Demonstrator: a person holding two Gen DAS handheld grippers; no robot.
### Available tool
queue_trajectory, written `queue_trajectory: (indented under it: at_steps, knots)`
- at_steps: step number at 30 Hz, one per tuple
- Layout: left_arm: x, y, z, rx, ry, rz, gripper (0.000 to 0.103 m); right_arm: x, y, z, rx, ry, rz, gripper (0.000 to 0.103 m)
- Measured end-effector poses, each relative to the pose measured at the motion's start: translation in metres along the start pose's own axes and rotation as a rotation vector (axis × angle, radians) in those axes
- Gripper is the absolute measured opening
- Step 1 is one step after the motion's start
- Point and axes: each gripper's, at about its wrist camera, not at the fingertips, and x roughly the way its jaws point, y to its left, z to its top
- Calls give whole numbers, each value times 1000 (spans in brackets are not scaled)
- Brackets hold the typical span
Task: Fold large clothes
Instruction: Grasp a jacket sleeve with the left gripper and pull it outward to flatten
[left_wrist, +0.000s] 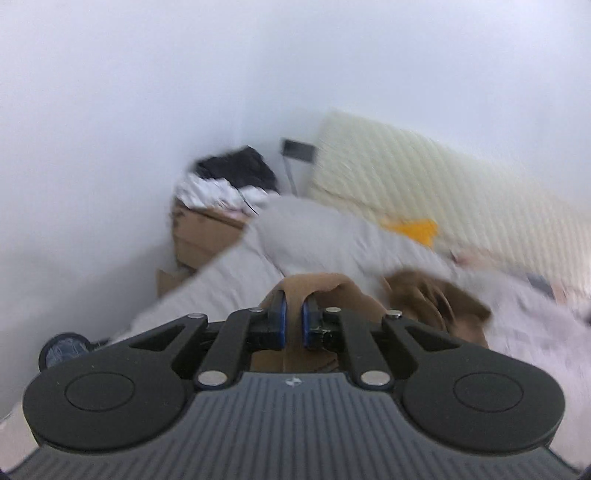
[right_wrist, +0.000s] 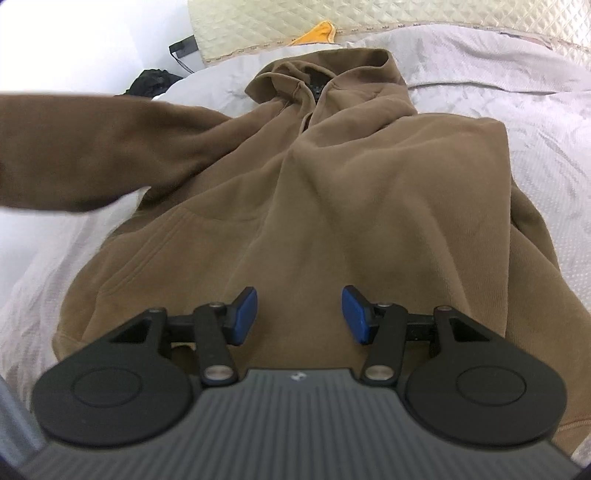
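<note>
The left gripper (left_wrist: 291, 323) had its blue-padded jaws clamped on a fold of the brown cotton hooded sweatshirt (right_wrist: 332, 192), apparently its sleeve (right_wrist: 74, 147), held lifted off the bed and stretched out to the left. The right gripper (right_wrist: 299, 314) hovered with its jaws apart and empty over the lower body of the garment, which lay flat on the pale grey bedsheet (right_wrist: 517, 92), its long axis running straight ahead of those jaws towards the hood (right_wrist: 332, 70). Judging by this, the held sleeve lay left of the body, so the left hand seemed placed to carry it across.
</note>
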Motion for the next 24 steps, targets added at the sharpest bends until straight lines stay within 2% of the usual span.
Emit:
queue_trajectory:
  at_steps: [3,6,9,12,17,21,24]
  knots:
    - [46,29,48,-7,-57,76,8,1,4,0,-14,-8,-18,53]
    - [110,59,89,-27,-54,147,8,1,9,2,-25,-16,-46,53]
    - [184,89,111,-30,-37,231,8,2,15,3,-28,-8,-75,53]
    - [258,117,118,-26,-13,309,8,3,22,7,-34,6,-106,54]
    - [380,168,97,-46,83,401,8,13,30,11,-40,41,-159,54]
    - [445,195,53,-21,173,453,8,22,36,14,-50,53,-193,53]
    - [482,213,27,-16,238,465,9,29,41,18,-71,54,-218,53]
